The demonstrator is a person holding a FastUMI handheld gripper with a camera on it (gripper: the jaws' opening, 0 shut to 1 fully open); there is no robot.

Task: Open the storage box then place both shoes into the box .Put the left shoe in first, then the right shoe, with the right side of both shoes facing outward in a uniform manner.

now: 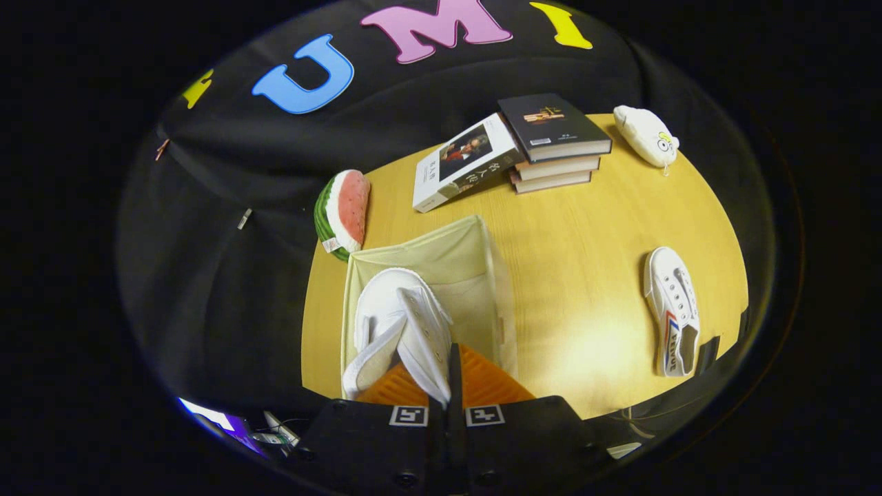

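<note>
- Just ahead of the fingers, at 12 o'clock from them, a white canvas shoe (403, 324) hung toe-away, over the open top of the storage box (482, 265).
- The gripper (451, 386) had its fingers drawn narrow, closed together on the heel-side edge of that shoe; both fingers appeared to press on the fabric, with hardly any gap showing between them.
- The box was pale cream fabric, open upward, standing on the wooden table (572, 275); the shoe's toe end sat within the box's outline, though whether it touched the box floor could not be told.
- An orange ridged surface (482, 386) showed directly under the shoe's heel, close to the fingers; what it belonged to was unclear.
- The second white shoe (674, 310), with a red and blue side stripe, lay on the table at about 3 o'clock from the box, well apart from it, sole down.
- A watermelon-slice plush (342, 213) rested at 10 o'clock from the box, at the table's edge.
- At 12 to 1 o'clock beyond the box: a stack of books (555, 148), with one white-covered book (465, 162) leaning against it.
- A small white plush (646, 134) lay beside the stack, at its 3 o'clock.
</note>
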